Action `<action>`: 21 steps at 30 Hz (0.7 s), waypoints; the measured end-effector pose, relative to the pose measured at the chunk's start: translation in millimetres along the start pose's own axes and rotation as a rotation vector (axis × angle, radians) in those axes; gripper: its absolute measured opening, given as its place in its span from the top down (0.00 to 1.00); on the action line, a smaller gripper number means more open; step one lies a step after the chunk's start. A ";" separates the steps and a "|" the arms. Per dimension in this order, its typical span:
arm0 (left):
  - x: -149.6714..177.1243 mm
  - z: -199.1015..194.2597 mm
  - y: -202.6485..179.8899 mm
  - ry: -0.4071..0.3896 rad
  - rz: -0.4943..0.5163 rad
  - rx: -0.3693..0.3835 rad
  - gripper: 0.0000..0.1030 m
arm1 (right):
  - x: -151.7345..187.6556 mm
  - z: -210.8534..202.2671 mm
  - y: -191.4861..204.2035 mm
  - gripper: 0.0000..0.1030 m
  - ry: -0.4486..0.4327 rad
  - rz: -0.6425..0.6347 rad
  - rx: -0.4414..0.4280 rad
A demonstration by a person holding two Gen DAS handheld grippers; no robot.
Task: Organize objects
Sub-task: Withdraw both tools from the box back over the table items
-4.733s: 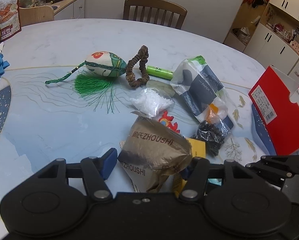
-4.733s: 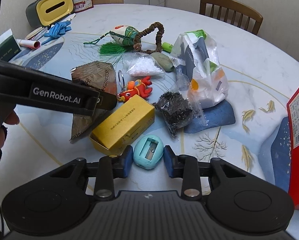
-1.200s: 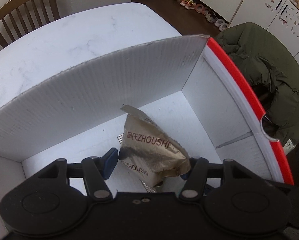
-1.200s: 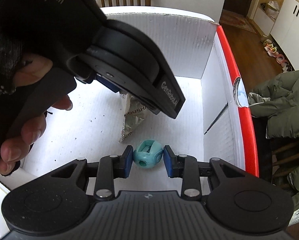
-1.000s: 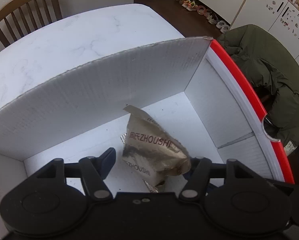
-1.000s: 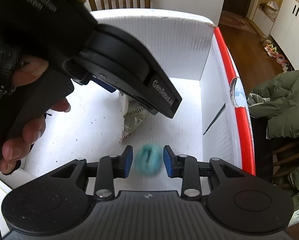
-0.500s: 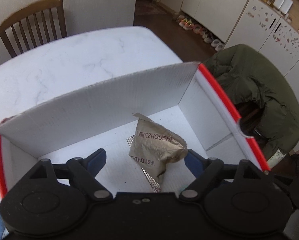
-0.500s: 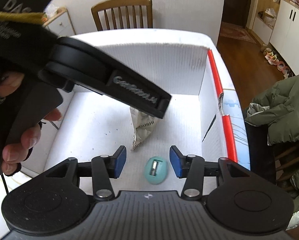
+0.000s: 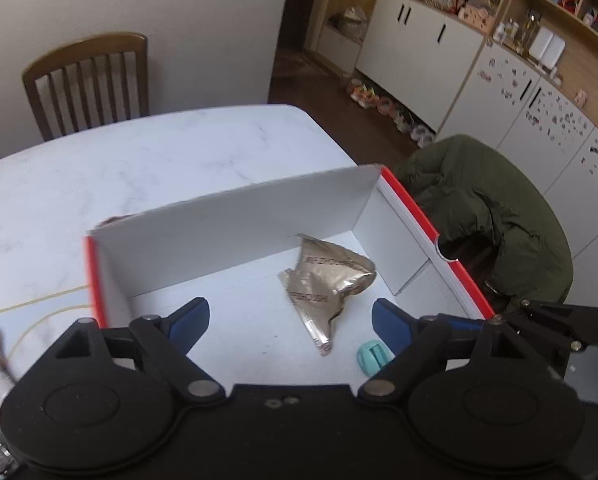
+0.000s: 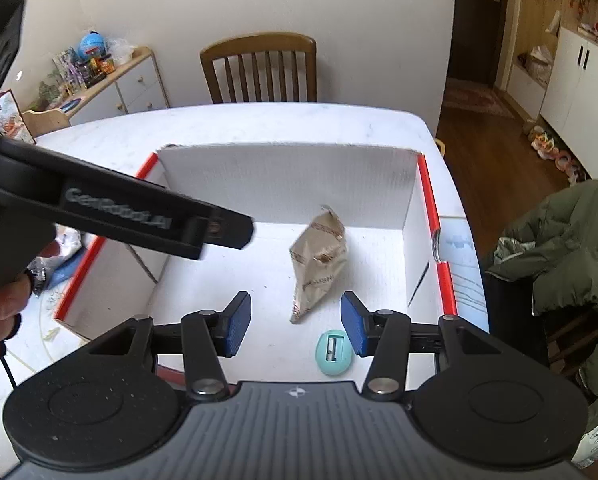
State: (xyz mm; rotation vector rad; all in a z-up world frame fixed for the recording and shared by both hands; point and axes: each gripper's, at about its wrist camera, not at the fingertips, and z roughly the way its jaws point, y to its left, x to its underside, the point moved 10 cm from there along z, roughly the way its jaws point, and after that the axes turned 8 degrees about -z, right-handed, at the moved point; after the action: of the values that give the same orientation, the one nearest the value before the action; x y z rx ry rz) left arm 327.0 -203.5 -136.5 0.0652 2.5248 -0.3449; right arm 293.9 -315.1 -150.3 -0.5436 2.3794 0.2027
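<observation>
Inside, the red-edged box (image 10: 427,184) with white corrugated walls sits open on the table, and two things lie on its white floor. The larger is a crumpled gold foil packet (image 10: 319,260), printed with dark lettering, lying flat toward the far right of the floor. The smaller is a teal egg-shaped pencil sharpener (image 10: 334,353), near the packet's lower tip at the near right, blade slot facing up.

The left gripper (image 9: 289,320) hangs above the near side of the box, its blue-padded jaws spread wide and holding nothing. The right gripper (image 10: 295,325) is likewise spread wide and empty, above the packet's tip and the sharpener, touching neither.

The box rests on a white marble-patterned table (image 9: 139,152). A wooden chair (image 10: 259,68) stands at the far side, a green jacket (image 9: 495,216) is draped at the right, and white cabinets (image 9: 427,60) line the far right wall.
</observation>
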 end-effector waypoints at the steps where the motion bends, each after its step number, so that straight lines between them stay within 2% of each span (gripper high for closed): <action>1: 0.6 -5.9 2.3 -0.008 -0.003 0.008 0.15 | -1.5 -2.5 2.5 0.53 -0.005 -0.001 -0.003; 12: 14.5 -77.6 32.3 -0.119 0.020 0.052 0.12 | -15.3 -35.9 46.2 0.48 -0.067 -0.007 -0.025; 16: 24.1 -98.6 55.0 -0.143 0.002 0.049 0.11 | -19.6 -44.1 71.3 0.44 -0.083 -0.002 -0.035; 21: 35.5 -120.1 91.7 -0.163 -0.027 0.038 0.08 | -23.2 -47.8 108.2 0.44 -0.093 -0.005 -0.048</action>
State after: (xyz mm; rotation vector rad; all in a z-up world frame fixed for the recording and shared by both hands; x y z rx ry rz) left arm 243.1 -84.8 -82.0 0.0166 2.3603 -0.3927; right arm 234.6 -223.6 -98.8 -0.5508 2.2882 0.2777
